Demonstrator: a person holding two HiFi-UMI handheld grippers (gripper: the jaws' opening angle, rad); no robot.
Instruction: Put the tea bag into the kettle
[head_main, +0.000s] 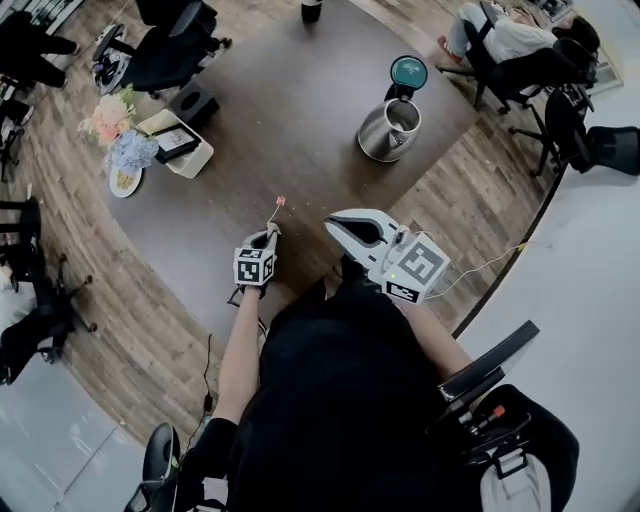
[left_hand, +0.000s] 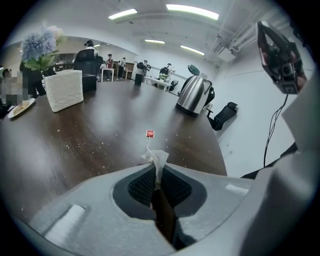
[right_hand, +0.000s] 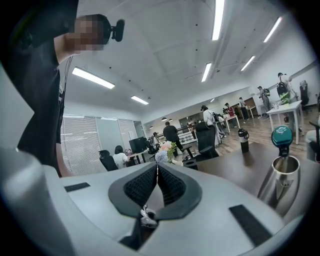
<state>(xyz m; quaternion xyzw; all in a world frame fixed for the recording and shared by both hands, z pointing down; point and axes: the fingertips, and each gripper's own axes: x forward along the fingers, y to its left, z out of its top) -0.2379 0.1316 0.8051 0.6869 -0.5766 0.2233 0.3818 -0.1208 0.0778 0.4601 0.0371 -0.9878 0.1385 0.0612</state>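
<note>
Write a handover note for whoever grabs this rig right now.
Left gripper: shut on the white paper tea bag, red tag sticking out ahead.
Right gripper: shut, empty.
Stainless steel kettle: on the dark wooden table, ahead and to the right, teal lid open, apart from both grippers.
Done: tea bag gripped.
Left: carry it to the kettle, drop it in.

A dark wood counter (head_main: 300, 110) stands on a plank floor (head_main: 120, 300). Near its left edge are flowers (head_main: 112, 125), a plate (head_main: 125, 182) just beside them, a white box (head_main: 195, 160) and a black box (head_main: 195, 100). A bottle (head_main: 311, 10) stands at the far edge. A chair (head_main: 150, 50) is at the far left, and a person (head_main: 500, 35) sits at the far right.
</note>
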